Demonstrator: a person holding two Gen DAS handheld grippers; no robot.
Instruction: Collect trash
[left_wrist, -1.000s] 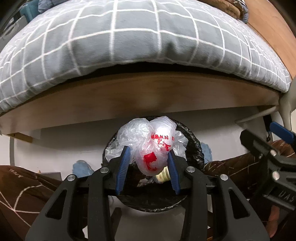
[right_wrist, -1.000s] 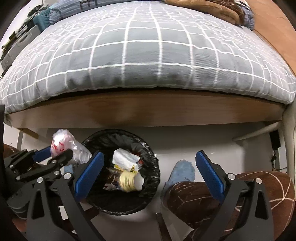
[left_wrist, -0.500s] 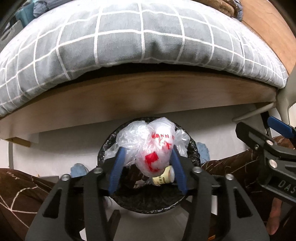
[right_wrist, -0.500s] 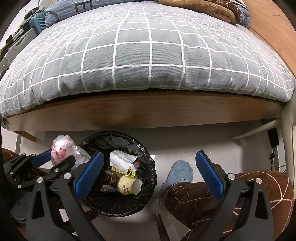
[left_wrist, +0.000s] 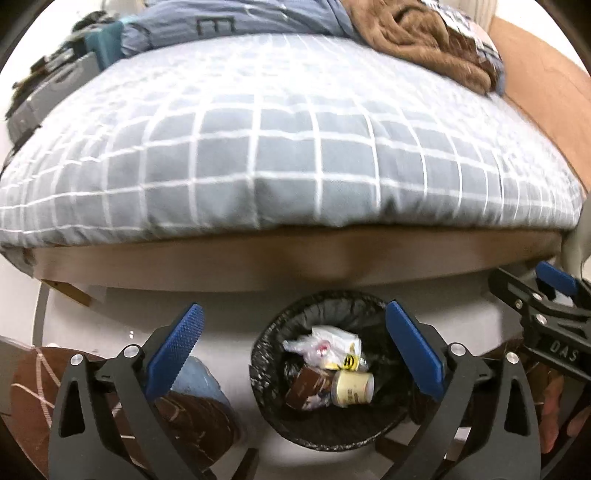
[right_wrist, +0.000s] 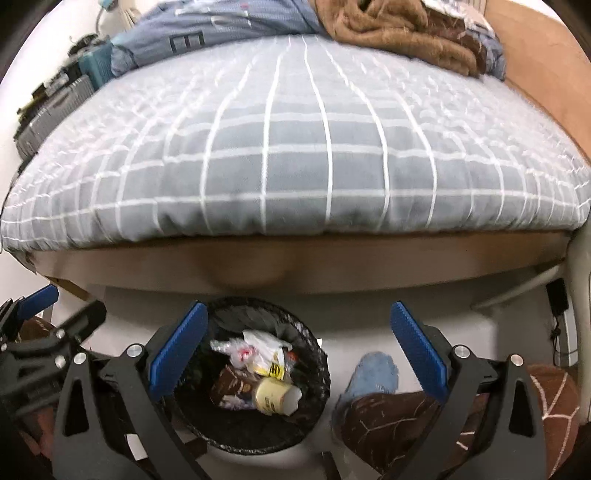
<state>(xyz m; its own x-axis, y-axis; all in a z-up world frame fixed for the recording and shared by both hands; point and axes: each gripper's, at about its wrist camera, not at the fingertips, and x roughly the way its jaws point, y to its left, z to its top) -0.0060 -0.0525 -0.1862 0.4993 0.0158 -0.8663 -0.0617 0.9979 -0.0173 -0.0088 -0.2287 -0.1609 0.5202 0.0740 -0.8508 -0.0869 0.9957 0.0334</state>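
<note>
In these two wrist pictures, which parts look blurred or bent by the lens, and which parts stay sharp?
Left wrist view: the grey checked quilt is smeared by motion, its white lines bowed by the fisheye; the blue-padded fingers are sharp. Right wrist view: the quilt blurs most at both sides; the black-lined round bin is fairly clear.

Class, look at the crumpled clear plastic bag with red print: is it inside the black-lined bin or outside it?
Inside. The plastic bag lies on the trash in the bin, beside a yellow cup; the left claw stands open and empty.
</note>
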